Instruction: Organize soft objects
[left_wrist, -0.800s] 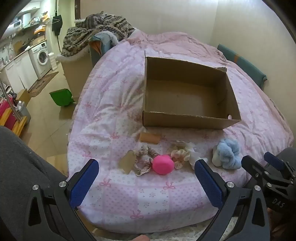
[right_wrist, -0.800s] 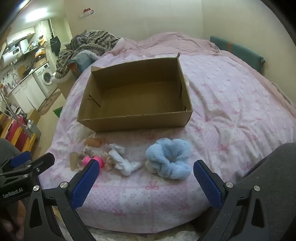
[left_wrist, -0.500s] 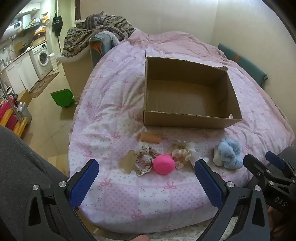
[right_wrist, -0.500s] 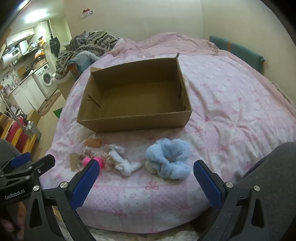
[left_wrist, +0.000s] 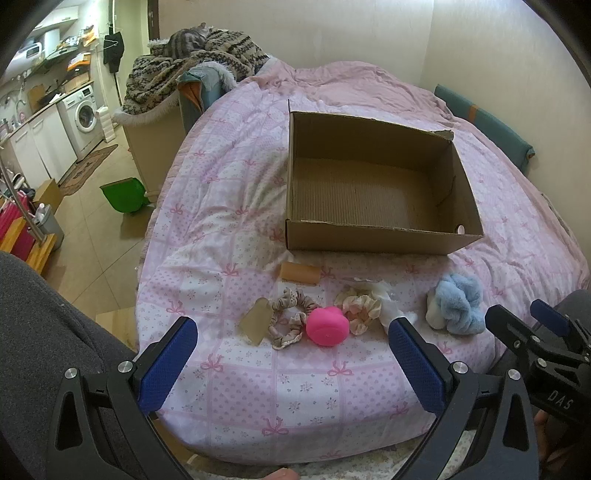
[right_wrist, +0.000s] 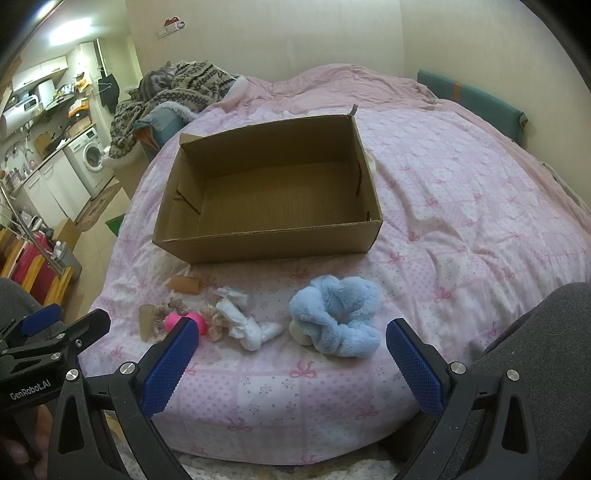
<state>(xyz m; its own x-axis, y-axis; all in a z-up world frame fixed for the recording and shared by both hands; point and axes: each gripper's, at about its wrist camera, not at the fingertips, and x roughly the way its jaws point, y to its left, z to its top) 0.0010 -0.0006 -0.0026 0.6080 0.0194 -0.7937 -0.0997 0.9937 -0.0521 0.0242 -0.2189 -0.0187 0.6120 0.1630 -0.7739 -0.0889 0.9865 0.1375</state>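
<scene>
Across the centre of both views: a cardboard box (left_wrist: 380, 236) with its top open, sitting on a pink patterned quilt (left_wrist: 229, 206). Its corrugated floor is bare; no item has gone in.

Lower centre of the left wrist view, a row of loose items on the quilt in front of the box, none touching it:
- Tan flat tag-shaped piece (left_wrist: 255, 325), leftmost, touching a beige patterned scrunchie (left_wrist: 290, 319).
- Pink rounded soft item (left_wrist: 328, 326), just beside that scrunchie and against a cream ruffled scrunchie (left_wrist: 360, 308).
- White crumpled fabric piece (right_wrist: 247, 325), right of the cream scrunchie; partly hidden by a finger in the left view.
- Blue fluffy bundle (right_wrist: 338, 315), rightmost, set a little apart, with a small pale item tucked at its lower left edge; what that is cannot be told.
- Short brown tube (left_wrist: 300, 273), between the row and the box front wall.

Bottom edge of each view:
- Left gripper (left_wrist: 291, 360): jaws spread wide, nothing between them, above the near quilt edge short of the pink item.
- Right gripper (right_wrist: 291, 358): jaws likewise spread wide and empty, framing the white fabric and blue bundle from the near side, touching neither.

Status, as a judgement: sorting not yet begun. All seven items counted remain outside the box. Remaining: every pick and every placement, presumably into the box. Each gripper seems lined up for a first reach, left toward the pink item or scrunchies, right toward the blue bundle.
</scene>
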